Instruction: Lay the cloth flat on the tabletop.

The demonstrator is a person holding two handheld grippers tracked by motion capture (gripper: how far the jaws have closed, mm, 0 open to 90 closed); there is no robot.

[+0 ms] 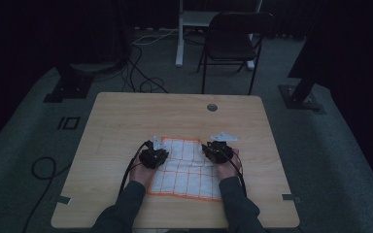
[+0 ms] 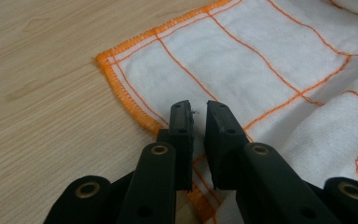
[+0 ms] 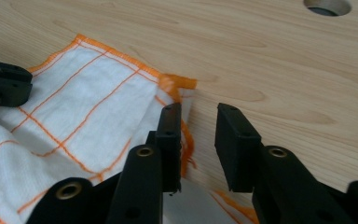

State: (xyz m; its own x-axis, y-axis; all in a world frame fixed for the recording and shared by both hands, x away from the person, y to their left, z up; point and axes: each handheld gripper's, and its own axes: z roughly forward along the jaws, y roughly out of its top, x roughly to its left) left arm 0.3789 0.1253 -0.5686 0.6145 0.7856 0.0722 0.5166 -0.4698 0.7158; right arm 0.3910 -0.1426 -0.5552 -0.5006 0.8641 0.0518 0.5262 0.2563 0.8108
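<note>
A white cloth (image 1: 187, 170) with an orange grid and orange hem lies flat on the wooden table (image 1: 126, 116), in front of the person. My left gripper (image 1: 161, 148) sits at the cloth's left edge, near its far left corner. In the left gripper view its jaws (image 2: 199, 109) stand a narrow slit apart with the cloth's (image 2: 242, 56) hem running into the slit, pinched. My right gripper (image 1: 212, 148) is at the far right corner. Its jaws (image 3: 199, 114) are open, the cloth's (image 3: 88, 102) rumpled hem lies against the left jaw, and bare wood shows between them.
A round cable hole (image 1: 212, 107) is in the table beyond the cloth. A black chair (image 1: 230, 39) and a white stand are on the floor behind the table, with cables lying around. One jaw of the left gripper (image 3: 4, 84) shows far off in the right gripper view.
</note>
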